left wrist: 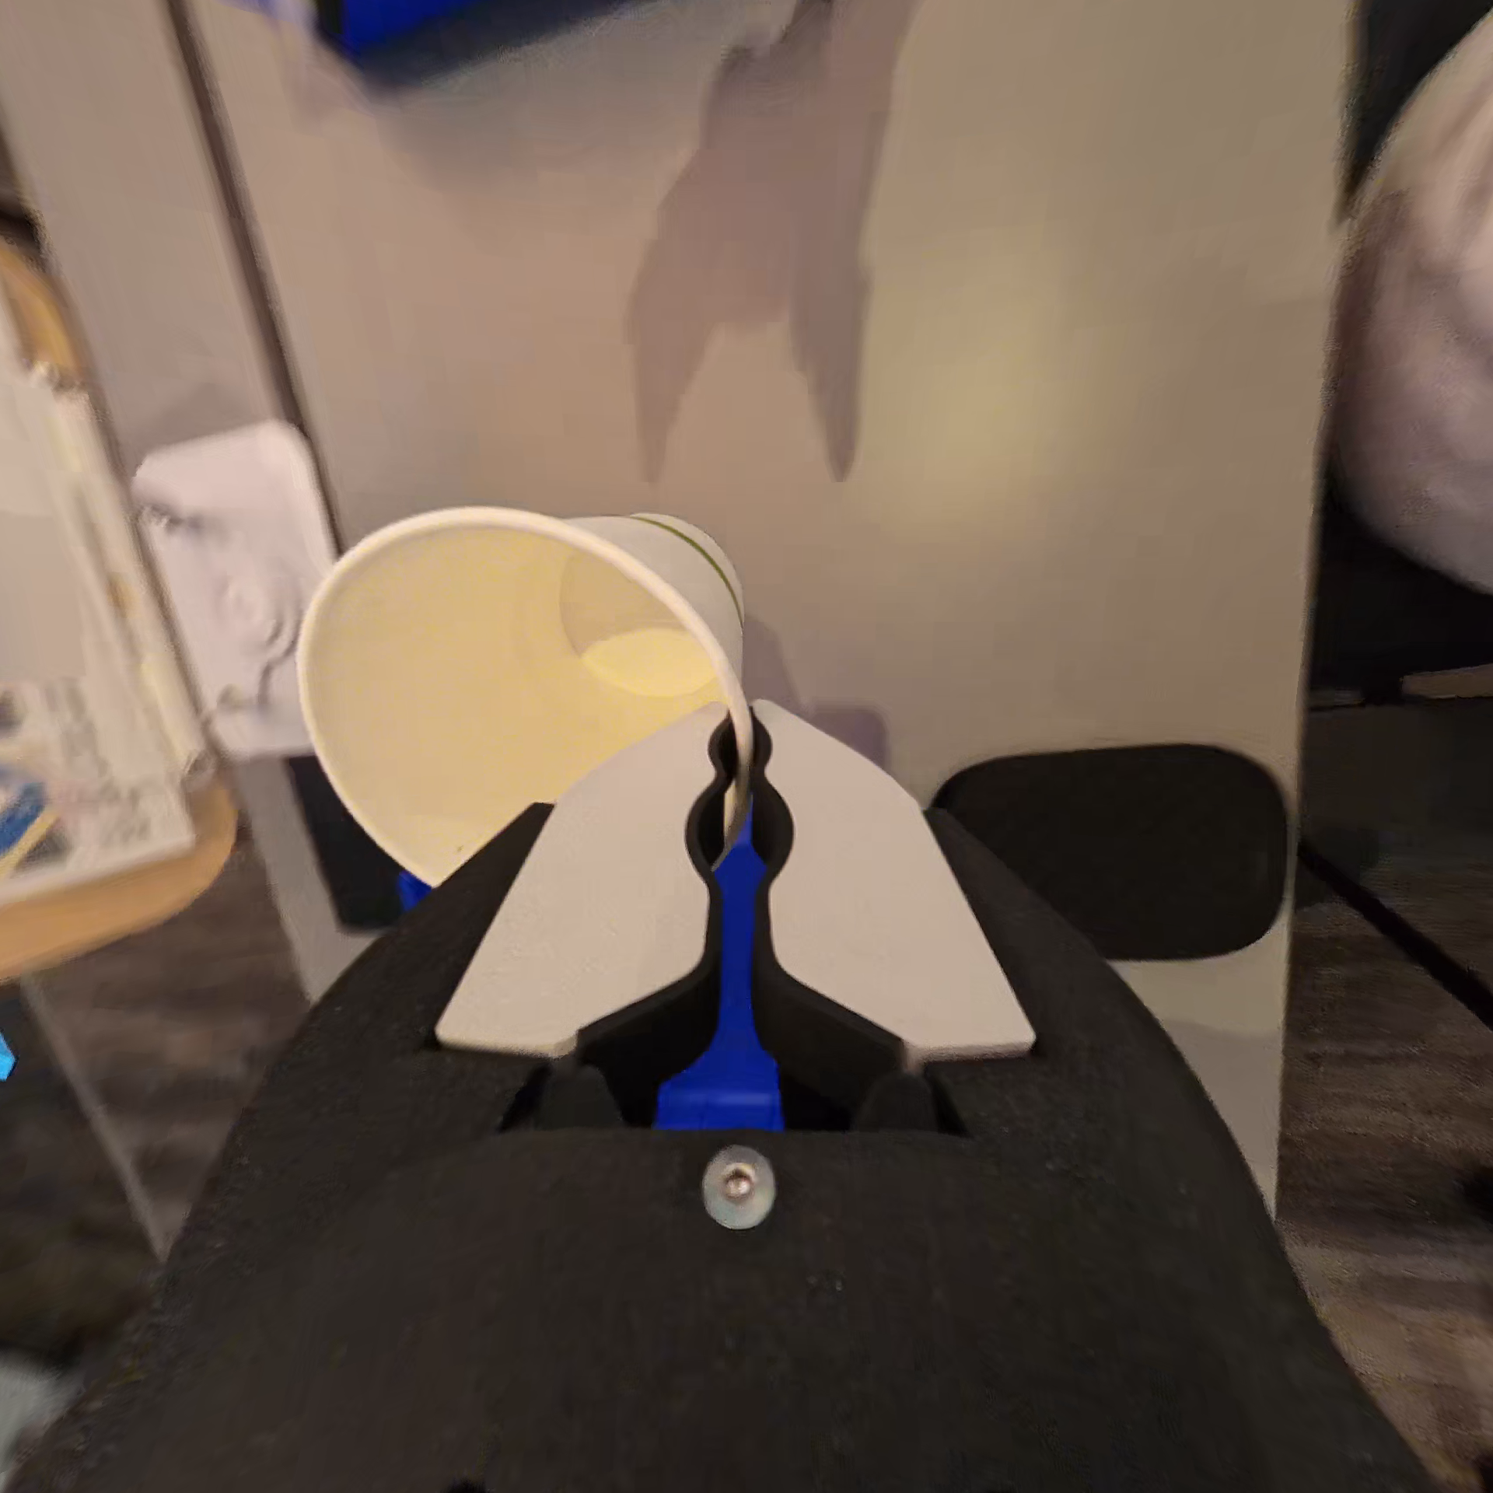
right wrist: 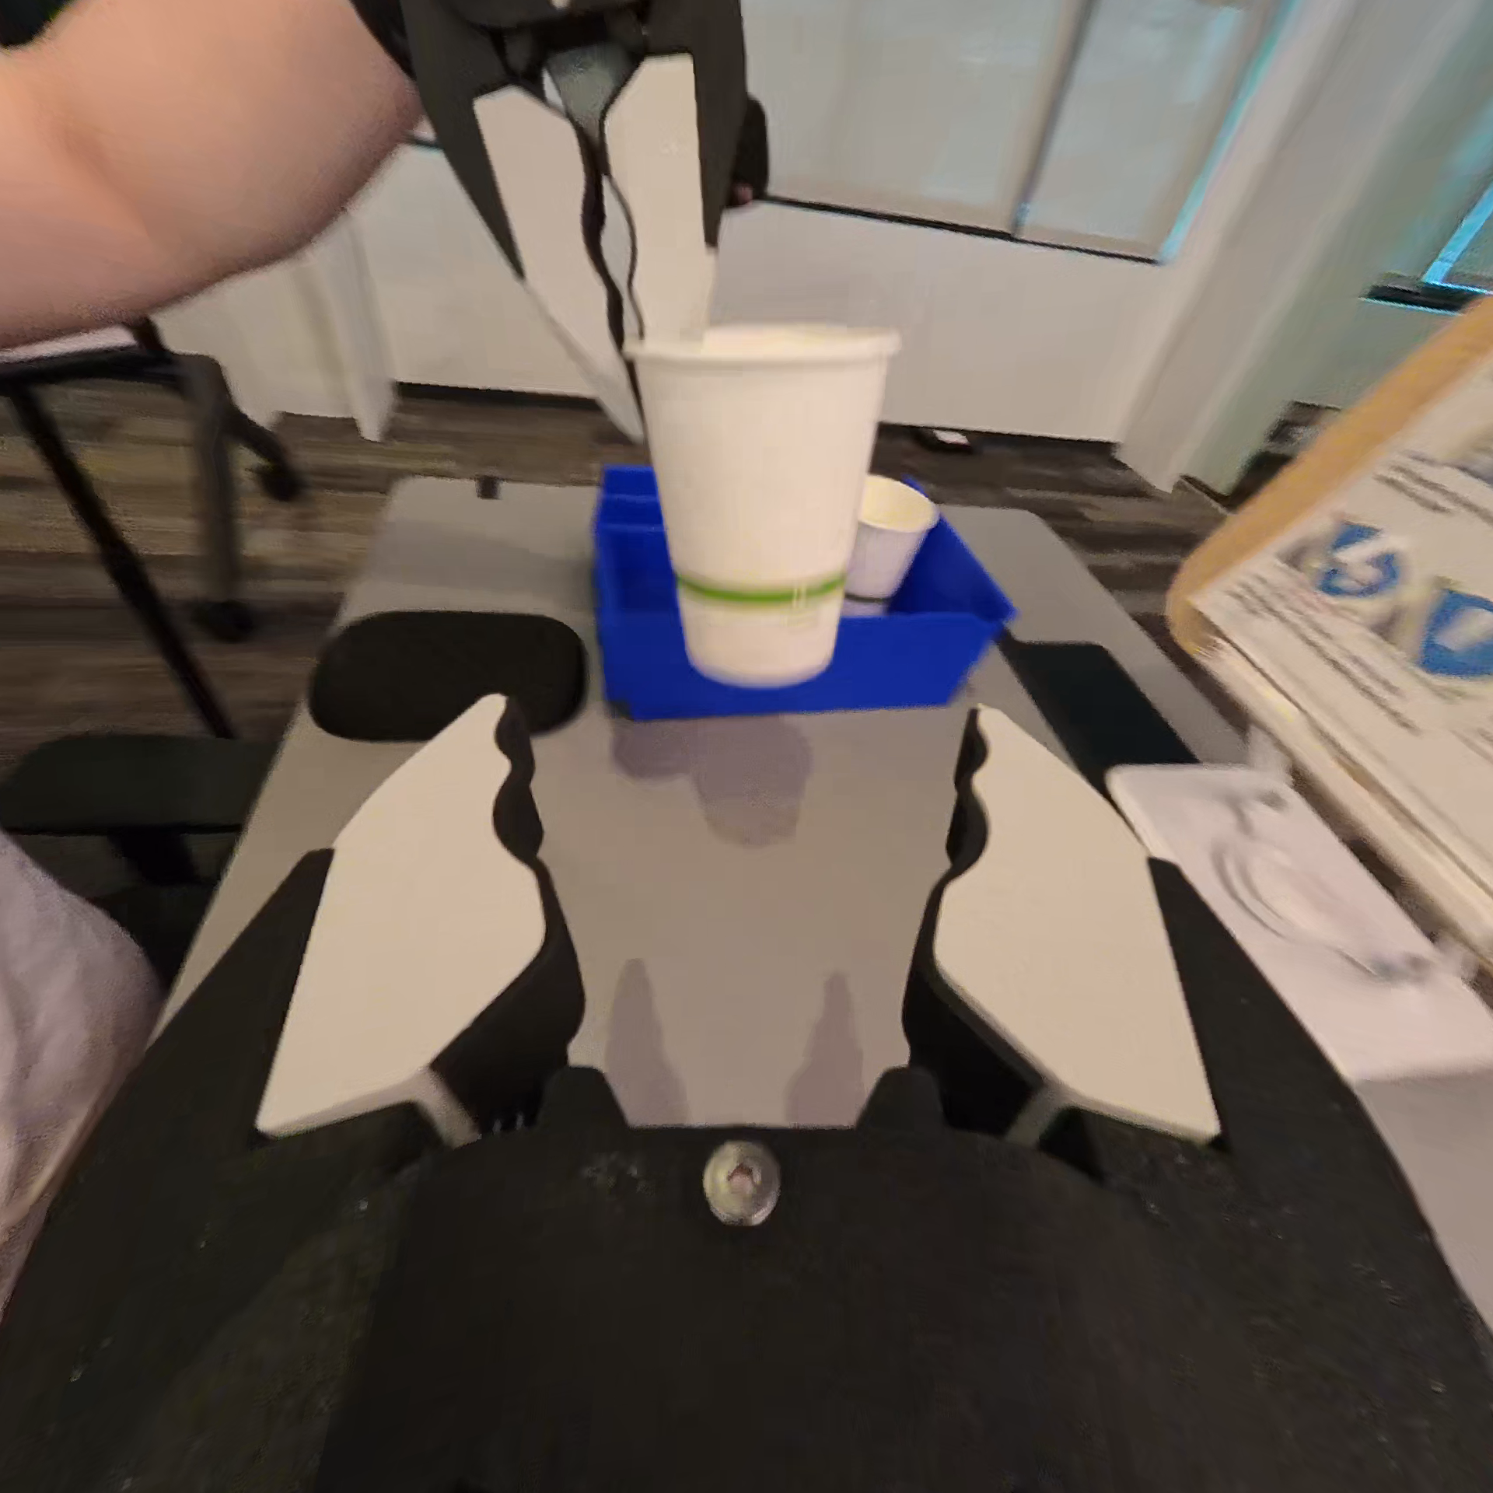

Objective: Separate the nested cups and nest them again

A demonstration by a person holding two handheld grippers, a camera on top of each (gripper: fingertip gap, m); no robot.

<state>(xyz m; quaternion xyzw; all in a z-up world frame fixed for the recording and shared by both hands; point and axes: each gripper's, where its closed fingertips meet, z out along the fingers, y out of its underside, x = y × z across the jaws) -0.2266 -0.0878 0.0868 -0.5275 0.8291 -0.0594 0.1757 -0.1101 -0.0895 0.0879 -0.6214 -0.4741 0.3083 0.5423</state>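
Observation:
My left gripper (left wrist: 742, 747) is shut on the rim of a tall white paper cup (left wrist: 517, 687) with a green band. It shows from above, empty, hanging over the table. In the right wrist view the same cup (right wrist: 759, 517) hangs upright from the left gripper (right wrist: 646, 331), above a blue bin (right wrist: 808, 654). A smaller white cup (right wrist: 889, 537) stands in that bin, behind the held cup. My right gripper (right wrist: 743, 751) is open and empty, low over the grey table (right wrist: 727, 929), nearer than the bin.
A cardboard box with printed sheets (right wrist: 1357, 582) and a white box (right wrist: 1293, 913) stand at the right of the table. Black chair armrests (right wrist: 444, 670) flank the table. A person's forearm (right wrist: 178, 161) reaches in at top left.

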